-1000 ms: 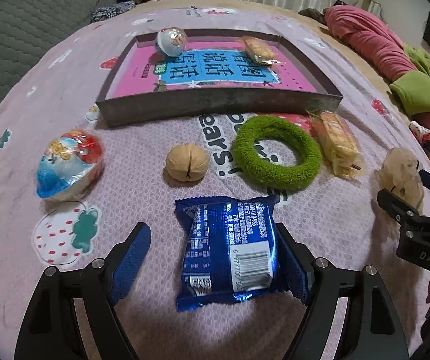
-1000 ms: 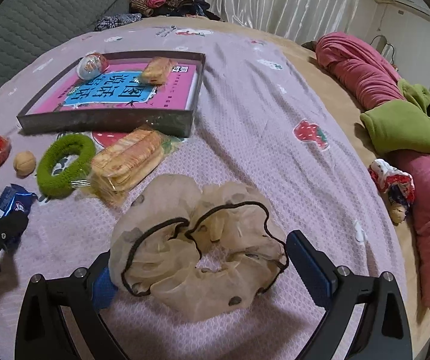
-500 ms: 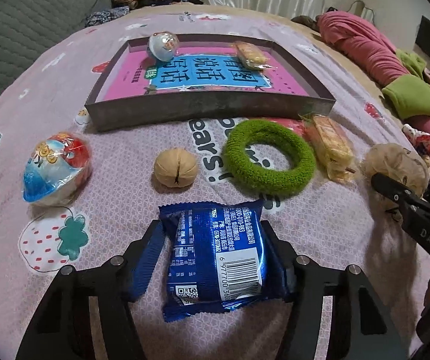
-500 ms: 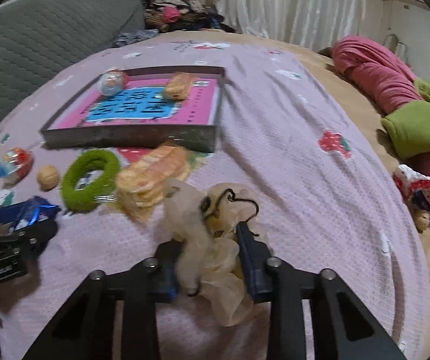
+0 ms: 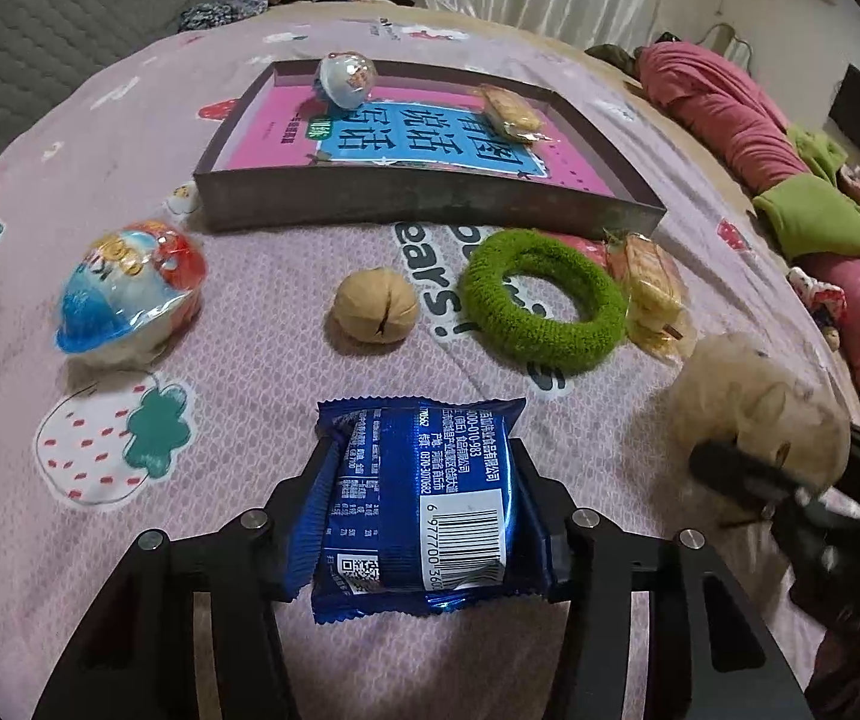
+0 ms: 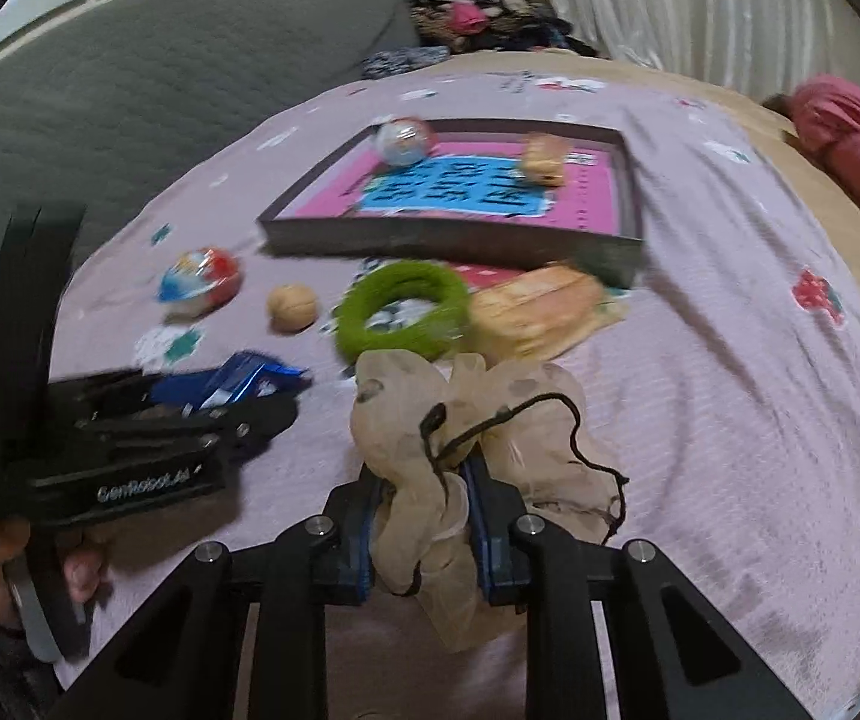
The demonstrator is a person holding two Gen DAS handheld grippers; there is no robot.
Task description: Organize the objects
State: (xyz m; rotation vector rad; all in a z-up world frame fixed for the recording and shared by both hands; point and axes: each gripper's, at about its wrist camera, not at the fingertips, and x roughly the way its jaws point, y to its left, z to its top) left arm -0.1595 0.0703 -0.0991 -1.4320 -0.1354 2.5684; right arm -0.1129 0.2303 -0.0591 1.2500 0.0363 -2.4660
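Closing our left gripper on the blue snack packet lying between its fingers, we squeeze the beige scrunchie between our right gripper's closing fingers.

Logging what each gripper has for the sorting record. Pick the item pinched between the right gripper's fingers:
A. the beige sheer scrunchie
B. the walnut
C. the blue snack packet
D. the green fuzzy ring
A: in the right wrist view, the right gripper, its jaws closing, pinches the beige sheer scrunchie between its blue pads.
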